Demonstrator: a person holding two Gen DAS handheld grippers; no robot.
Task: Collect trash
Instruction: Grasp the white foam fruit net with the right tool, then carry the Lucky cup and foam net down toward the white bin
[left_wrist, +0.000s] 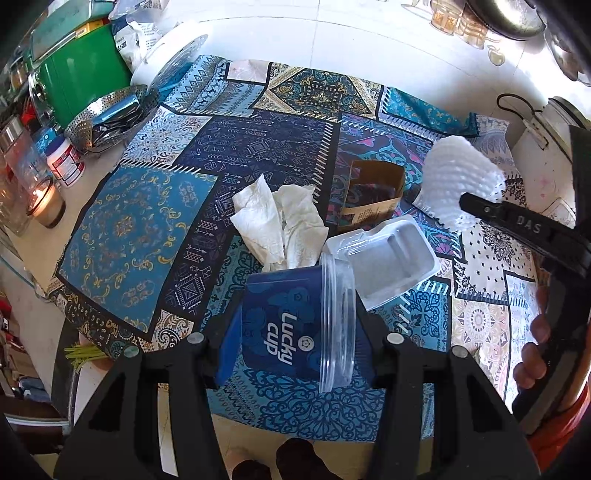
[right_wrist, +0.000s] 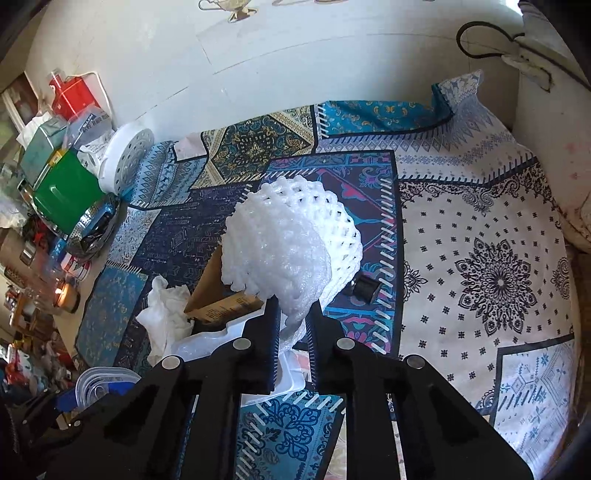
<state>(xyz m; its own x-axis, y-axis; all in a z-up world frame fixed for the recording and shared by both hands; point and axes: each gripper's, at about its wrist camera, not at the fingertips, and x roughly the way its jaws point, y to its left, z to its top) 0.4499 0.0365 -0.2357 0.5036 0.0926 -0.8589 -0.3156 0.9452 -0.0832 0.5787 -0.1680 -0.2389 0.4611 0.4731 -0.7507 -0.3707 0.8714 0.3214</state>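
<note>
The left tool (left_wrist: 295, 332) grips a blue cup (left_wrist: 284, 328) lying sideways above the near table (left_wrist: 136, 229). The right tool (right_wrist: 293, 325) pinches a white foam net (right_wrist: 291, 236), lifted at the right, above the tissue (left_wrist: 280, 225).

The cup (left_wrist: 284, 332) is shiny see-through plastic with a blue paper wrap. The white net (right_wrist: 291, 240) looks like soft, bumpy foam — the tissue (left_wrist: 280, 225) is crinkly paper. The patterned cloth (left_wrist: 140, 229) is flat and matt.
</note>
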